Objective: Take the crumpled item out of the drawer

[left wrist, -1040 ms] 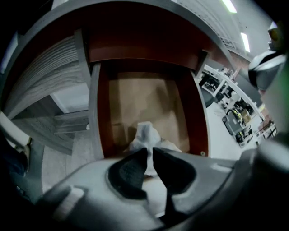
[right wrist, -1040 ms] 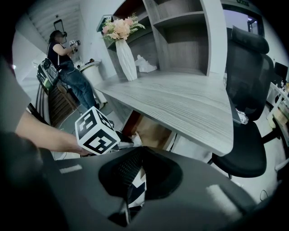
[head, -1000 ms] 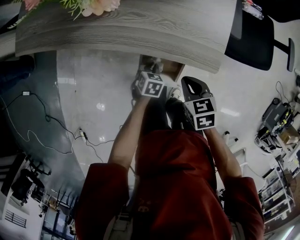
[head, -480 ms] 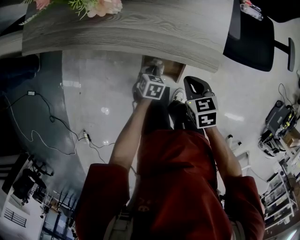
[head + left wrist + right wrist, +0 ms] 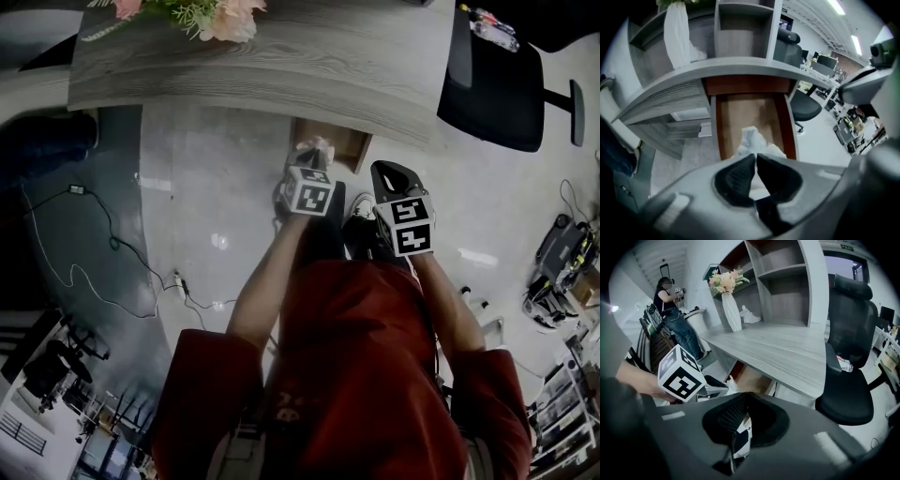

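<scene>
The crumpled white item [image 5: 753, 140] hangs between the jaws of my left gripper [image 5: 755, 157], which is shut on it just in front of the open wooden drawer [image 5: 740, 110] under the grey desk. In the head view the crumpled item [image 5: 317, 148] sits at the drawer's [image 5: 345, 142] front edge, ahead of the left gripper [image 5: 313, 167]. My right gripper [image 5: 387, 171] hovers to the right of it, jaws shut with nothing in them. The right gripper view shows that gripper [image 5: 744, 399] behind the left one's marker cube [image 5: 679, 373] and the item [image 5: 731, 384].
The grey desk top [image 5: 281, 56] overhangs the drawer and carries a vase of flowers [image 5: 731, 310]. A black office chair [image 5: 492, 80] stands right of the drawer. Cables [image 5: 94, 253] lie on the floor at left. A person [image 5: 675, 305] stands far behind.
The left gripper has drawn back slightly from the drawer with the crumpled item in it. The right gripper stays beside it, still shut.
</scene>
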Action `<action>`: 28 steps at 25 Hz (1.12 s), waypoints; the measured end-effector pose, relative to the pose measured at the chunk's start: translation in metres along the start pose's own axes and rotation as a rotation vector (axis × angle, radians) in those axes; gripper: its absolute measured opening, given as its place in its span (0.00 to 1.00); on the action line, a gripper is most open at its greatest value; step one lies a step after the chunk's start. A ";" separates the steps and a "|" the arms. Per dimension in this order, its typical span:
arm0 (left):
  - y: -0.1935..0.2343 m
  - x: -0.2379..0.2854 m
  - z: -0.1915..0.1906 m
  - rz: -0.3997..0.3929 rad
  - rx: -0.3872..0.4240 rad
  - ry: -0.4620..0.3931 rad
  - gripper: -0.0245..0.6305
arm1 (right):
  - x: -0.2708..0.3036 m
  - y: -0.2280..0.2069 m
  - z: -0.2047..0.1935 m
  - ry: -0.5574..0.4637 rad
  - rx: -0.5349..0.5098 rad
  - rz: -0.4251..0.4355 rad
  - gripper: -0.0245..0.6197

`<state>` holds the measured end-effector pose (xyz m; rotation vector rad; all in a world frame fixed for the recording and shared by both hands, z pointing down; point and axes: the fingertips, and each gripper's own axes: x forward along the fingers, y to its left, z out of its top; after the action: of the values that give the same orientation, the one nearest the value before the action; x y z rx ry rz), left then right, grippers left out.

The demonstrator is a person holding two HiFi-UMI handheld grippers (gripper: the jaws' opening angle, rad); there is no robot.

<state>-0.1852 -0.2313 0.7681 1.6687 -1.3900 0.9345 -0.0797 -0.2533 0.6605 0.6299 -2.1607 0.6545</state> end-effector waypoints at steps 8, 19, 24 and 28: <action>-0.018 -0.040 0.007 0.041 -0.076 -0.028 0.06 | -0.029 -0.010 -0.007 -0.029 0.017 -0.001 0.04; -0.054 -0.106 0.010 0.076 -0.111 -0.119 0.06 | -0.079 -0.026 -0.033 -0.092 0.074 -0.050 0.04; -0.071 -0.135 0.012 0.100 -0.125 -0.177 0.06 | -0.108 -0.042 -0.041 -0.145 0.104 -0.095 0.04; -0.084 -0.157 0.016 0.113 -0.137 -0.226 0.06 | -0.131 -0.048 -0.047 -0.171 0.123 -0.117 0.04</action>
<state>-0.1229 -0.1674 0.6125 1.6449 -1.6754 0.7102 0.0504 -0.2307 0.5961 0.9001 -2.2322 0.6959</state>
